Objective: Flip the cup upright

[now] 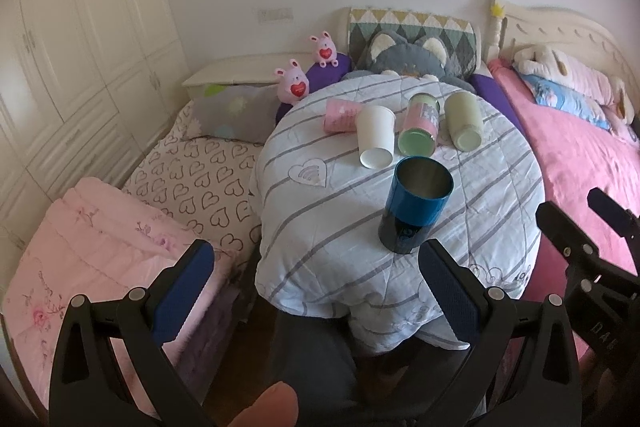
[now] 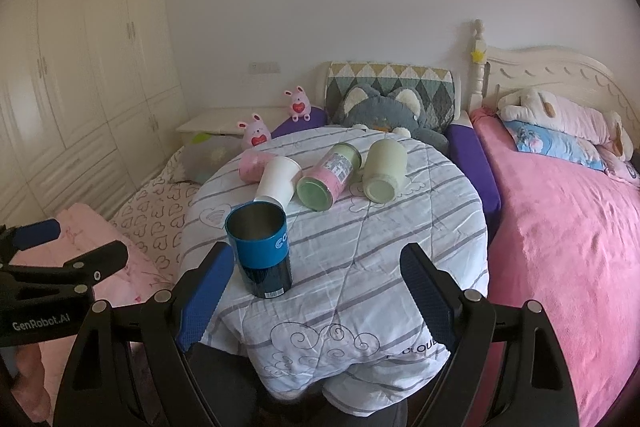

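Observation:
A blue and black metal cup (image 1: 414,205) stands upright, mouth up, near the front of the round table (image 1: 328,227) covered with a striped quilt; it also shows in the right wrist view (image 2: 260,251). Behind it several cups lie on their sides: pink (image 1: 340,115), white (image 1: 375,142), pink-and-green (image 1: 420,129), pale green (image 1: 463,121). My left gripper (image 1: 316,263) is open and empty, in front of the table. My right gripper (image 2: 316,275) is open and empty, its left finger just beside the blue cup.
A bed with a pink blanket (image 2: 560,227) lies to the right. A heart-patterned bed (image 1: 200,179) and folded pink quilt (image 1: 92,247) lie left. Plush toys (image 1: 296,83) and a grey cat pillow (image 1: 404,61) sit behind the table. Wardrobes (image 1: 80,27) line the left wall.

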The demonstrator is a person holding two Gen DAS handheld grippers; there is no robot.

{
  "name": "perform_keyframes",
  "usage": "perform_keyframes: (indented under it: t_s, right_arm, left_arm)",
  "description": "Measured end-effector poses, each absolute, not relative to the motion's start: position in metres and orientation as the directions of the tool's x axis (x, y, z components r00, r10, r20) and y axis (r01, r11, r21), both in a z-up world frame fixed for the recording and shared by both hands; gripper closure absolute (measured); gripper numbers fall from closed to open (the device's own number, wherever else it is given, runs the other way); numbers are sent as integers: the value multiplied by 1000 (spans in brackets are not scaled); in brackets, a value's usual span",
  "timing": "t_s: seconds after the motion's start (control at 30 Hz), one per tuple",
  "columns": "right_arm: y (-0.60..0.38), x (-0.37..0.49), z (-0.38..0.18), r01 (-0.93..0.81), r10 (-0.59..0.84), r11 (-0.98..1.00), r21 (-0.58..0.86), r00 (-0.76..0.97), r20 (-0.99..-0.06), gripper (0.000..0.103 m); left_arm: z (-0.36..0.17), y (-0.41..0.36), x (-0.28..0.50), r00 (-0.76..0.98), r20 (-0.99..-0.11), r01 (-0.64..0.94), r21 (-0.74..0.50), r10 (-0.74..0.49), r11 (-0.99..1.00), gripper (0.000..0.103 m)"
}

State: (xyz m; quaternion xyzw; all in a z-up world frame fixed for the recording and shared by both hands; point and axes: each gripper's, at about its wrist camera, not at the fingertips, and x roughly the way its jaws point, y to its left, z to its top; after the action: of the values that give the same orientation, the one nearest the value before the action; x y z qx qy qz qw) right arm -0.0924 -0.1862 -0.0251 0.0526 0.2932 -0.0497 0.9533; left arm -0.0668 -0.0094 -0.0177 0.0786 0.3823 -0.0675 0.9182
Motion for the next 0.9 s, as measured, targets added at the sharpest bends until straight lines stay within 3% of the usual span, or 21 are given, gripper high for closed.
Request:
perform_keyframes:
  t_s: [0.9]
  right_arm:
    - [-188,-92,-26,125,-62,990,72,822,-567,16]
  left_arm:
    - [-18,-7,-65,695,-716,186,89,-68,978,0]
